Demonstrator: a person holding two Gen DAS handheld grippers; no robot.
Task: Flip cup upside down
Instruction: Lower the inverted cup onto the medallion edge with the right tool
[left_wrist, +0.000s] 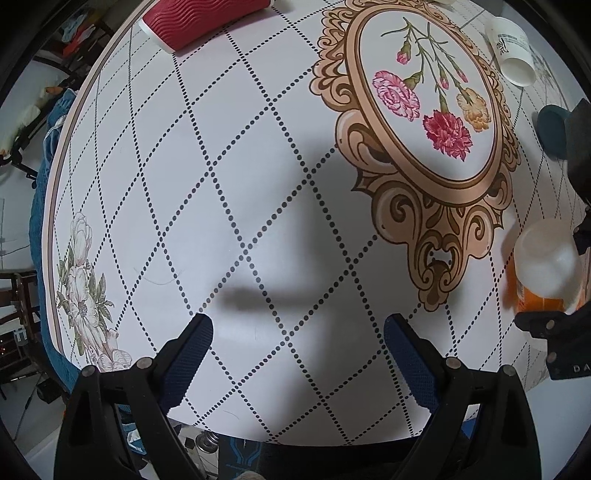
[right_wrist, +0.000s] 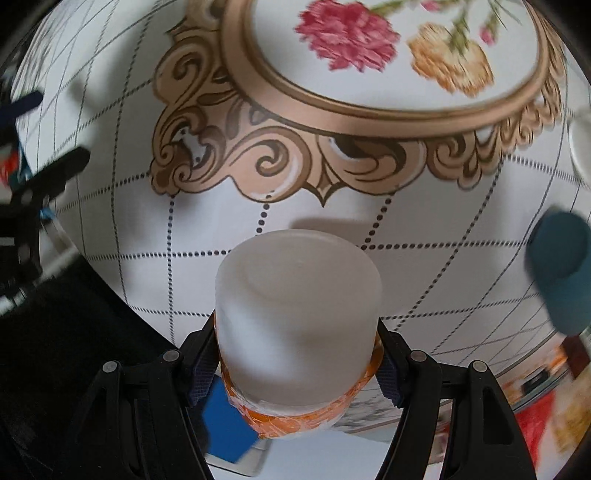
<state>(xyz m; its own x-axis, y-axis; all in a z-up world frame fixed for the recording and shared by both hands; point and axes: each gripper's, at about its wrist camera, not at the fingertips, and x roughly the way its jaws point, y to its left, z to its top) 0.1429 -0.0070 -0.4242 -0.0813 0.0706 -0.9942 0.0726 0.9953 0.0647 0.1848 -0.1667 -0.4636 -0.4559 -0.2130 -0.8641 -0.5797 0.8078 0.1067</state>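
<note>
Mid-flip — the right gripper jaws pinch the frosted cup, base toward twelve o'clock. The left gripper jaws are spread, empty. Next, probably: lower it rim-down onto the table.

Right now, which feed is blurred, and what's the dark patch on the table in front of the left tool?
Right wrist view: motion blur smears the printed flowers and the blue cup; the held frosted cup stays sharp. Left wrist view: crisp, and the dark patch is a soft shadow on the table, not a stain.
</note>
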